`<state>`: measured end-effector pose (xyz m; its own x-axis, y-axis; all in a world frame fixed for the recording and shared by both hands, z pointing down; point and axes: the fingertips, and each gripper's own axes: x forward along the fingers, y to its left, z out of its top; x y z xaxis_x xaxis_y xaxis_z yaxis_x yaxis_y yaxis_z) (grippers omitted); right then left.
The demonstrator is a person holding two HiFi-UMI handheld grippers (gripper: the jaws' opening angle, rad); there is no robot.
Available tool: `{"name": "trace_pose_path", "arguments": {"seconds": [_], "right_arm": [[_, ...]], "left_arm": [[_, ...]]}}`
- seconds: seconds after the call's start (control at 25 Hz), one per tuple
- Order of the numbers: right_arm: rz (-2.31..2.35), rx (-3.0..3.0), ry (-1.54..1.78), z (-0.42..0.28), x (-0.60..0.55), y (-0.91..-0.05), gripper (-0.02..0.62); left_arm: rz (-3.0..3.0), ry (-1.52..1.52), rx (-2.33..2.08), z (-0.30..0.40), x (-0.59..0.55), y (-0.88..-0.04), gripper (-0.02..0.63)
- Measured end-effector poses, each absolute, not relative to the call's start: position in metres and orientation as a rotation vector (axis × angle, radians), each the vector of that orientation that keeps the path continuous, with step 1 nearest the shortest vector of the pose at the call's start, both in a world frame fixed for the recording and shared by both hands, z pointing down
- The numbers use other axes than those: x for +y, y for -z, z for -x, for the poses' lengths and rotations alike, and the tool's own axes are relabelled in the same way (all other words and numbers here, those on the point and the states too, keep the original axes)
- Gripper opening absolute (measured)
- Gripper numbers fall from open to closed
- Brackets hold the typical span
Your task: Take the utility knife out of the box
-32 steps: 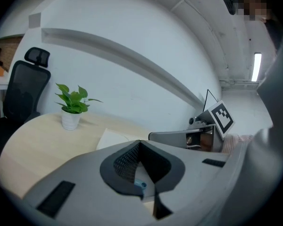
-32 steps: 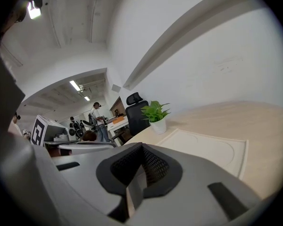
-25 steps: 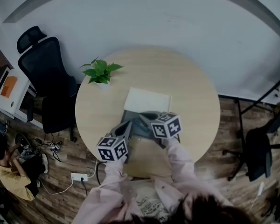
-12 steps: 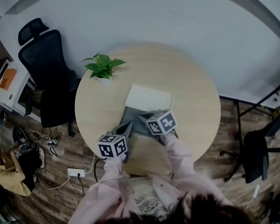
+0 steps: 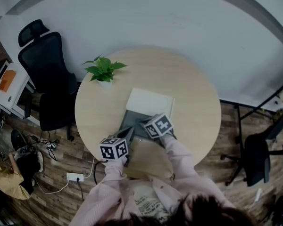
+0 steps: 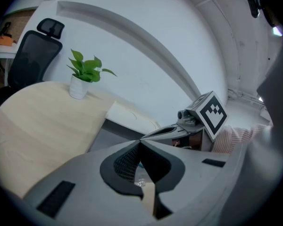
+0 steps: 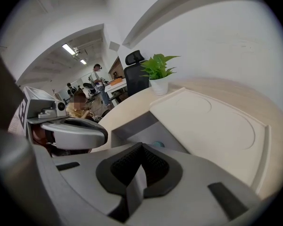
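Observation:
A grey box (image 5: pixel 132 119) lies open on the round wooden table (image 5: pixel 193 93), its cream lid (image 5: pixel 149 102) folded back beyond it. My left gripper (image 5: pixel 129 132) points at the box's near left corner, jaws shut with nothing between them (image 6: pixel 139 142). My right gripper (image 5: pixel 145 124) hangs over the box's near edge, tilted down into it, shut and holding nothing (image 7: pixel 141 146). In the right gripper view a small teal thing (image 7: pixel 158 144) shows on the box floor (image 7: pixel 141 126) just past the jaws. I cannot make out the utility knife as such.
A potted plant (image 5: pixel 103 71) stands at the table's far left. A black office chair (image 5: pixel 47 60) is beside the table on the left, and another chair (image 5: pixel 257 157) on the right. A person (image 5: pixel 4 178) sits on the floor at left, near a power strip (image 5: pixel 74 176).
Both grippers have sunk toward the box. The right one has tipped further downward and drawn in to the left over the box's near edge. Both stayed shut.

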<state>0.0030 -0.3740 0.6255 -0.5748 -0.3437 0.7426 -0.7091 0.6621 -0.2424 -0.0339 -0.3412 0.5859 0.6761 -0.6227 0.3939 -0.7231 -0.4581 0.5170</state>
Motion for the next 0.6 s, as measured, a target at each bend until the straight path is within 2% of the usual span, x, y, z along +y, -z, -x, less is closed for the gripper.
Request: {"name": "trace_pose_path", "arguments": {"seconds": [0.6], "right_arm": [[-0.856,-2.134,-0.698,-0.0115,-0.3756,-0.6377,0.002]], "left_arm": [[-2.197,-0.196,-1.02,0.0379,-0.3363,-0.5903,0.005]]}}
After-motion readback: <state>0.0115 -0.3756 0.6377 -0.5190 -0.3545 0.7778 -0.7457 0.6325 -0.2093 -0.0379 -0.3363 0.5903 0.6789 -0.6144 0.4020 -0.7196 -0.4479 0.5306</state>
